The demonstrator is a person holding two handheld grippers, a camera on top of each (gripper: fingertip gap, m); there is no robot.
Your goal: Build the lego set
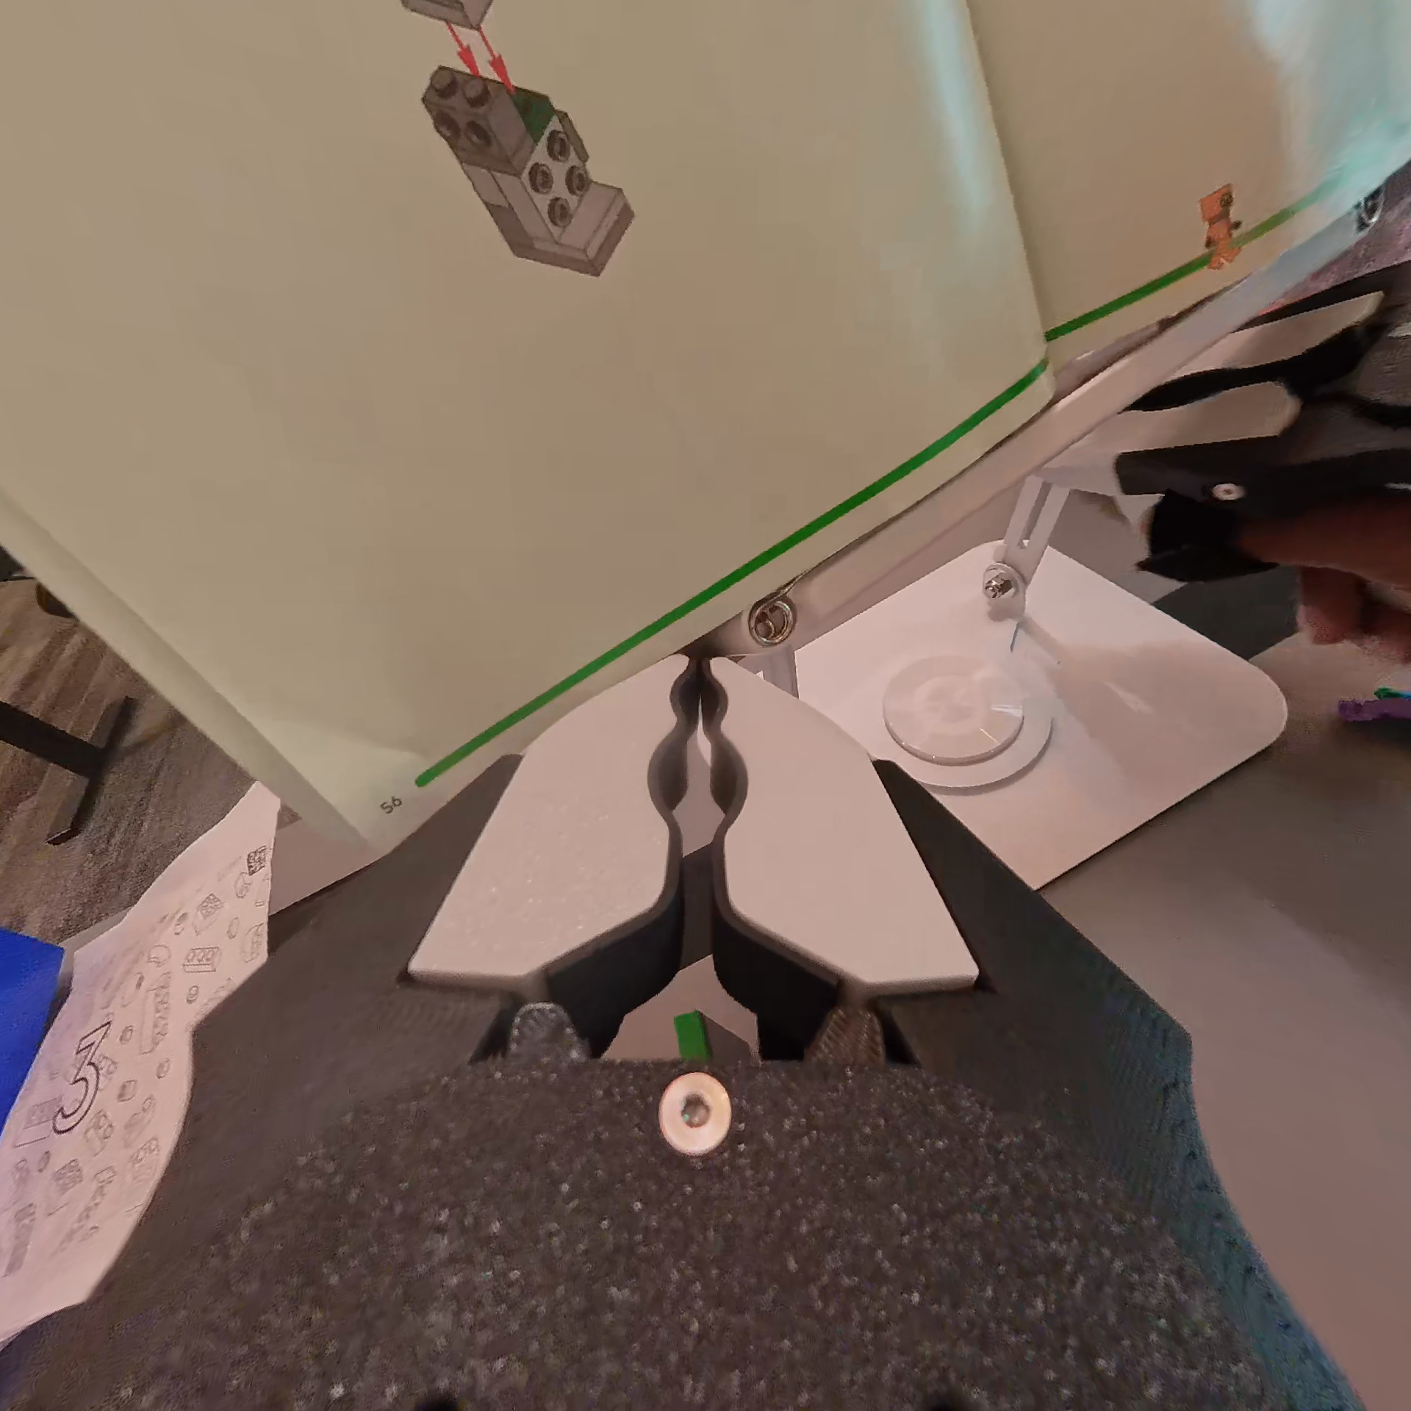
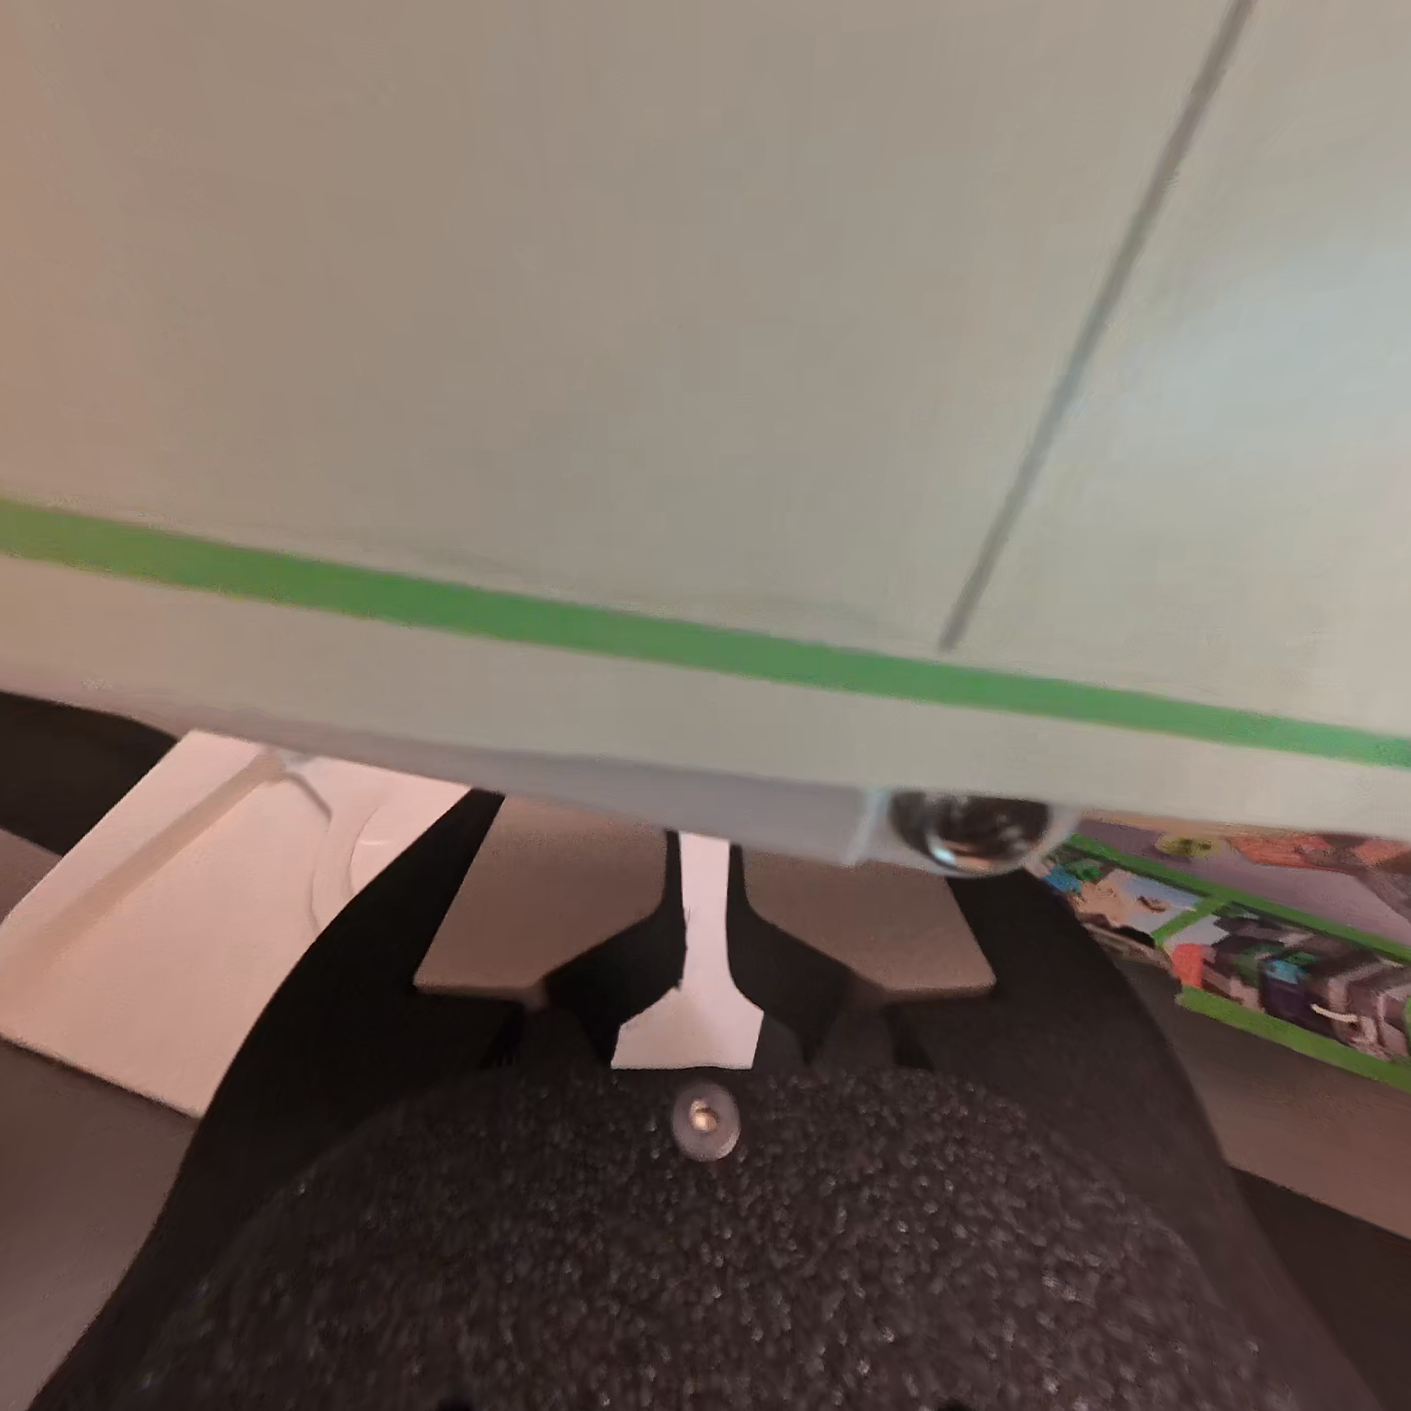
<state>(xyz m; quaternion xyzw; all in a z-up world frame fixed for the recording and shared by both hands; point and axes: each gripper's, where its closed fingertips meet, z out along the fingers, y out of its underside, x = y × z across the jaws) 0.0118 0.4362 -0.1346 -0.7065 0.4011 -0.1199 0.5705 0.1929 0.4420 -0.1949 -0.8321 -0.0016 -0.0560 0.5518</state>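
The open instruction booklet (image 1: pixel 534 427) leans on a white stand (image 1: pixel 1107 779) and fills the top of both views; in the right wrist view it is the pale page (image 2: pixel 611 343). My left gripper (image 1: pixel 701 672) is shut, its tips against the lower edge of the left page; I cannot tell whether paper is pinched. My right gripper (image 1: pixel 1222 412) is at the stand's right side, with a hand behind it. In its own view the jaws stand close with a narrow slit, and the tips are hidden under the stand's ledge (image 2: pixel 687 786). A small green piece (image 1: pixel 691 1034) shows below the left gripper.
A crumpled white printed bag (image 1: pixel 137 1069) and something blue (image 1: pixel 23 1008) lie at the left. A few purple pieces (image 1: pixel 1367 710) lie at the right edge. The colourful set box (image 2: pixel 1260 954) lies to the right of the stand on the grey table (image 1: pixel 1260 916). Across from one pair of fingers to the other is roughly 20 cm. To the small green piece (image 1: pixel 691 1034): left tips about 11 cm, right tips about 25 cm.
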